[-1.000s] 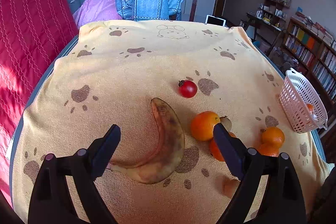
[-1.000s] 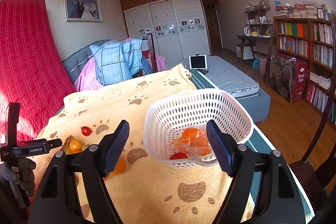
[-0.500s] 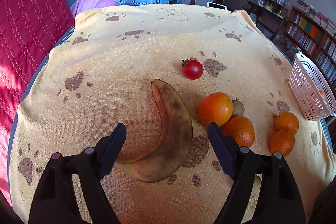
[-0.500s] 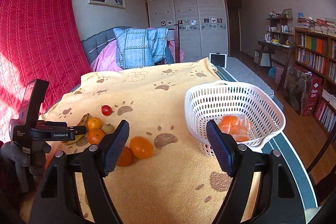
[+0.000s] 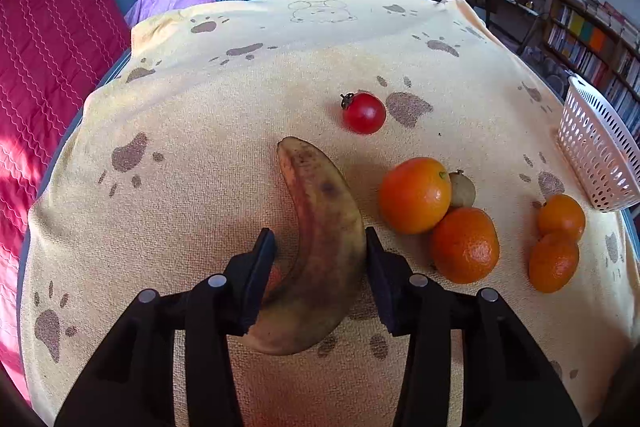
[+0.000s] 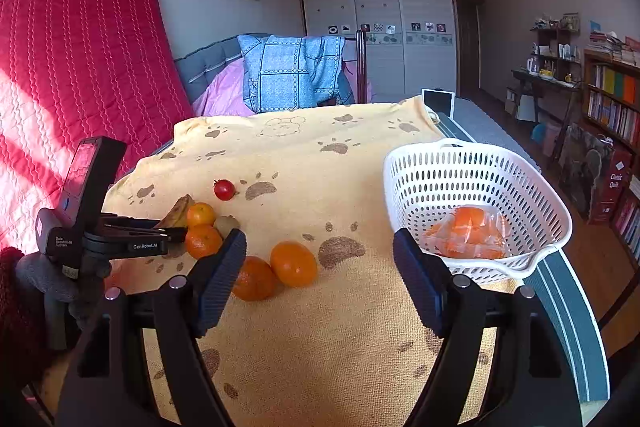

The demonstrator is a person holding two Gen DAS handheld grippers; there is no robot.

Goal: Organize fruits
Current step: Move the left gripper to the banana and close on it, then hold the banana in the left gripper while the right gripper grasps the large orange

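A brown-spotted banana [image 5: 312, 179] lies on the yellow paw-print cloth [image 5: 200, 131]. My left gripper [image 5: 318, 235] straddles its lower half with jaws closing, and both pads touch its sides. To its right lie a cherry tomato [image 5: 363, 113], two oranges [image 5: 414, 195] [image 5: 464, 245], a small brown fruit [image 5: 462, 189] and two smaller oranges [image 5: 560, 217]. My right gripper [image 6: 320, 239] hangs open and empty above the cloth, between two oranges [image 6: 294, 263] and the white basket [image 6: 476, 167], which holds bagged oranges [image 6: 468, 231].
The basket [image 5: 596, 155] sits at the table's right edge. A red quilted cover [image 6: 80, 67] stands to the left and a bed with a blue pillow [image 6: 292, 71] lies behind. Bookshelves [image 6: 612, 99] line the right wall. A hand holds the left gripper [image 6: 120, 239].
My left gripper has come down over the banana and its jaws have narrowed from wide open onto it. The right wrist view has swung left, so the basket now sits to the right.
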